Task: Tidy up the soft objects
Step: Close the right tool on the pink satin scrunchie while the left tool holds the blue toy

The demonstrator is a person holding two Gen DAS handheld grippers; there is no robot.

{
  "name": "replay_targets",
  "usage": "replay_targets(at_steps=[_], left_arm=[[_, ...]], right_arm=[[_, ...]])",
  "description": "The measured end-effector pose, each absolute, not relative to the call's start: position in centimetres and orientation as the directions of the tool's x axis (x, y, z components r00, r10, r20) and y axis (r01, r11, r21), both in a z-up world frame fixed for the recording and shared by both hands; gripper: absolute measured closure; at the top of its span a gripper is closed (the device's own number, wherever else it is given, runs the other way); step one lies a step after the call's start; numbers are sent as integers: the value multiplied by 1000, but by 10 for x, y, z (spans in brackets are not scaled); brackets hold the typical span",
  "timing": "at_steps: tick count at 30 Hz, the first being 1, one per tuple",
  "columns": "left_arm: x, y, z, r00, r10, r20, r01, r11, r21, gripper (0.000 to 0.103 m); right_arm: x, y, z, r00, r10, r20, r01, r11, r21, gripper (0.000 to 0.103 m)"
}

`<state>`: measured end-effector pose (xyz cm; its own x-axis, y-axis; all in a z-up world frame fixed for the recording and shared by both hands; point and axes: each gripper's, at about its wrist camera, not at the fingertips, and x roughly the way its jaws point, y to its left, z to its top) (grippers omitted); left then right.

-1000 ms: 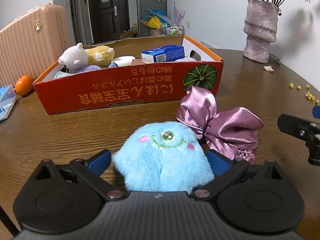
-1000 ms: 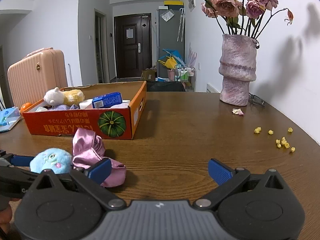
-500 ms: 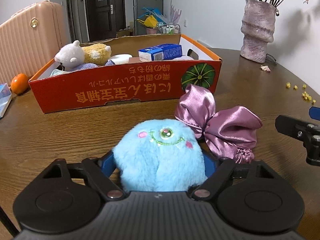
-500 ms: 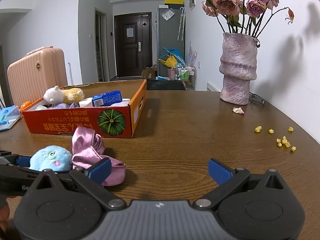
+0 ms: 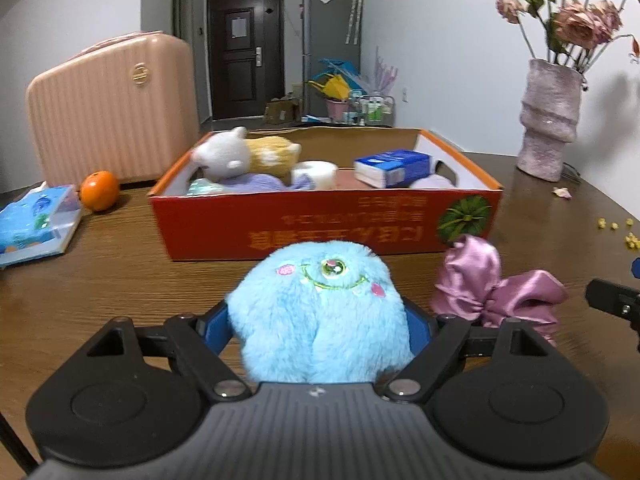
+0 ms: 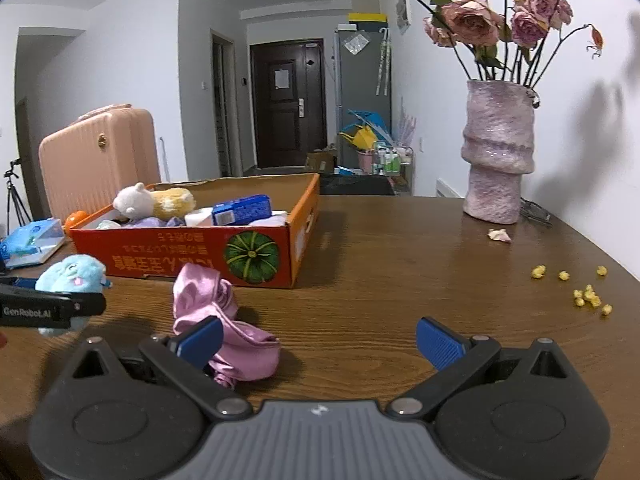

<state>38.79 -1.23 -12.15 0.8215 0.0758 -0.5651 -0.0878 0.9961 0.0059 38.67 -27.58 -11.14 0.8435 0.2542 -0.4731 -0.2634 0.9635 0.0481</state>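
So the left claw point(image 5: 320, 326) is squeezing a fluffy blue plush point(image 5: 320, 312) from both sides, holding it above the worktop point(image 5: 100, 280). It's a round, one-eyed fuzzball wearing a stitched green grin and pink cheeks. The right claw point(image 6: 318, 338) is sitting wide apart, gripping nothing. A shiny pink satin bow point(image 6: 224, 332) is lying at its 10 o'clock, with the orange box point(image 5: 320, 220) at 12 o'clock from the plush.

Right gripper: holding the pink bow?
No. The right gripper is open and empty; the pink bow lies on the table by its left finger.
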Motion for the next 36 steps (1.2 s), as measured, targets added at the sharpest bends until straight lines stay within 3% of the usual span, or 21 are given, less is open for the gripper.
replay_targets(at_steps=[13, 25, 30, 36], left_arm=[[382, 27, -120, 833, 112, -542, -121, 992, 19, 19], [377, 46, -119, 837, 120, -533, -122, 992, 31, 19], [375, 51, -119, 840, 123, -529, -125, 992, 33, 19], [376, 52, -119, 839, 124, -530, -127, 991, 32, 19]], right_arm=[[399, -239, -124, 807, 320, -496, -325, 942, 80, 0], [414, -190, -135, 790, 279, -546, -320, 947, 22, 2], [424, -180, -139, 779, 254, -574, -302, 953, 12, 8], [426, -175, -141, 772, 249, -585, -307, 952, 0, 24]])
